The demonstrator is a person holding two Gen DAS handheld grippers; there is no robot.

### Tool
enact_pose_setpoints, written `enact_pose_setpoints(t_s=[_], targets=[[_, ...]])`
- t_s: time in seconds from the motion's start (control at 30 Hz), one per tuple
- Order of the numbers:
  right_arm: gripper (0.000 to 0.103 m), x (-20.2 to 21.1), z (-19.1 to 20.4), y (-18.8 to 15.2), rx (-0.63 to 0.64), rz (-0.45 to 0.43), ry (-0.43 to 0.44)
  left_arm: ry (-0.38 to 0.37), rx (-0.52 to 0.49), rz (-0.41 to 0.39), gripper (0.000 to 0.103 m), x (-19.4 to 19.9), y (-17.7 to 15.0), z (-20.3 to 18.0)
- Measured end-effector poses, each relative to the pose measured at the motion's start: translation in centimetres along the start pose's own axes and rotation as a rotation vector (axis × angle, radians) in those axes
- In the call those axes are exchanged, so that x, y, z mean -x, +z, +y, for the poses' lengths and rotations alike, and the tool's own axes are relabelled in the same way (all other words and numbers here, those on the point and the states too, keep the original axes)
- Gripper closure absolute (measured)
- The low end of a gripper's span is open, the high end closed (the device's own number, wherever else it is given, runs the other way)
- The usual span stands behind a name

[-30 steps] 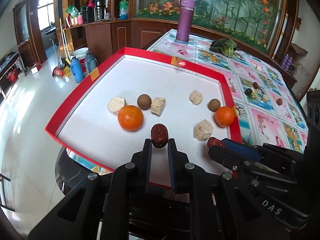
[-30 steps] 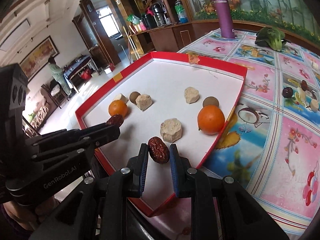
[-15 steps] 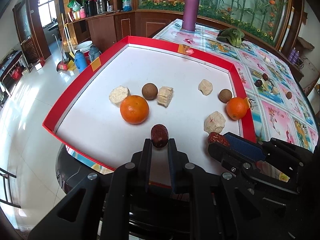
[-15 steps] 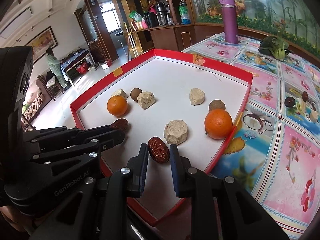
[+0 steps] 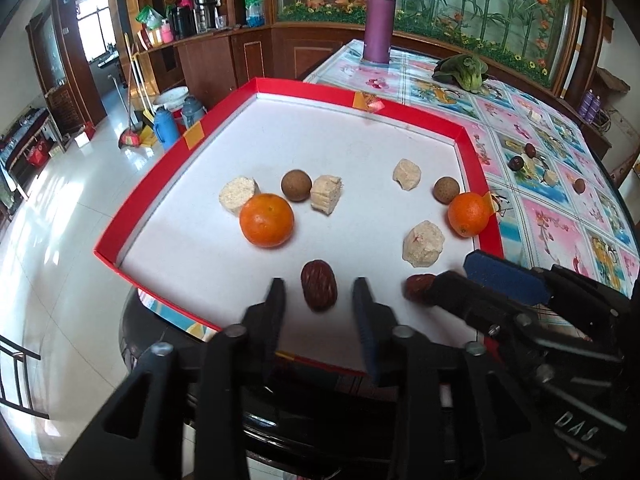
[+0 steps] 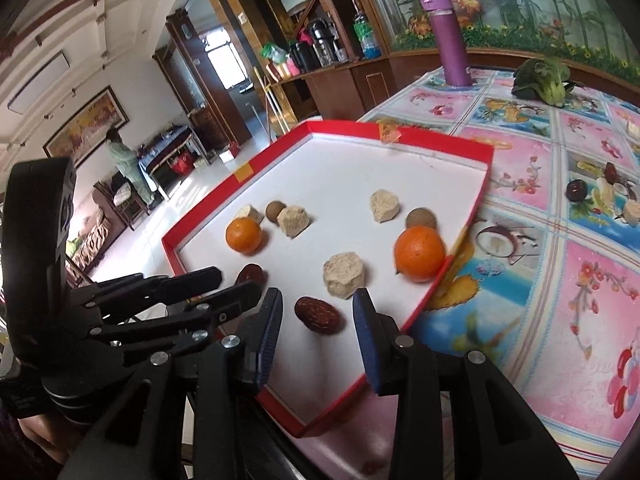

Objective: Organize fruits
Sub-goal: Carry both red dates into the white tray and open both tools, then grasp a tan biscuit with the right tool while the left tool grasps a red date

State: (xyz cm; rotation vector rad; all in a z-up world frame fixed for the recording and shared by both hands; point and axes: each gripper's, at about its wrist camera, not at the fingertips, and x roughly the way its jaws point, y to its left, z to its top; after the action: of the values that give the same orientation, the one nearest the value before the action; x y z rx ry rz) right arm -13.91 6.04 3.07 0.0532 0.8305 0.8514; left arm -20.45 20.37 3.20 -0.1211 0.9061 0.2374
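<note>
A red-rimmed white tray (image 5: 192, 136) holds two oranges (image 5: 267, 220) (image 5: 468, 214), two brown round fruits (image 5: 296, 185) and several pale chunks (image 5: 423, 243). My left gripper (image 5: 318, 284) stands open at the tray's near edge. A dark red date (image 5: 319, 290) lies on the tray floor between its fingers, touching neither. My right gripper (image 6: 317, 296) is open too, just to the right, with a second date (image 6: 318, 314) lying loose between its blue pads (image 6: 268, 320). In the right wrist view the tray's rim (image 6: 486, 168) runs beside the nearer orange (image 6: 419, 254).
A purple bottle (image 5: 379, 28) and a leafy green vegetable (image 5: 460, 70) stand at the far end of the flowered tablecloth. Small loose fruits (image 5: 520, 160) lie right of the tray. The tray's left side overhangs the floor. A person (image 6: 124, 160) stands far off.
Both grippers have opened and let go of their dates, which now lie on the tray floor. Both grippers have also moved closer to the tray.
</note>
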Motion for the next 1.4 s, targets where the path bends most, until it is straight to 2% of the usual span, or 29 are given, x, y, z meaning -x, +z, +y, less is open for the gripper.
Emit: enact_pose_setpoints(t_s=[0.13,0.3,0.57,0.73,0.9,1.07,1.2,1.4], targets=[[0.067,1.8,-1.9,0.3,-0.044,-0.057,-0.016,0.016,-0.02,-0.07,0.053,1.6,0.6,-0.8],[0.065,4.1,-5.6,0.6,-0.125,-0.104,-0.063,-0.011,-0.059,-0.126,0.046,2.8,1.4,-2.7],[0.065,8.3,-10.6,0.0,-0.237,-0.176,-0.141,-0.073,-0.162,-0.11,0.045,2.6,1.8,-7.8],[0.065,10.3,-13.8,0.0,-0.304,-0.201,-0.223,-0.115,-0.216,-0.099,0.045,2.5,2.9,-10.3],[0.065,11.3,-17.4,1.5,-0.323,-0.191,-0.303,-0.172,-0.241,-0.101,0.045,1.4,4.8,-12.9],[0.065,9.4,-20.4,3.5,-0.33,-0.117,-0.362,-0.206,-0.254,-0.069,0.045,-1.4,7.0,-15.4],[0.065,7.5,-21.1,4.8,-0.304,-0.087,-0.413,-0.202,-0.254,-0.038,0.045,-3.9,8.7,-16.8],[0.066,5.0,-21.8,5.8,-0.279,-0.031,-0.462,-0.155,-0.29,-0.015,0.045,-7.5,10.7,-18.7]])
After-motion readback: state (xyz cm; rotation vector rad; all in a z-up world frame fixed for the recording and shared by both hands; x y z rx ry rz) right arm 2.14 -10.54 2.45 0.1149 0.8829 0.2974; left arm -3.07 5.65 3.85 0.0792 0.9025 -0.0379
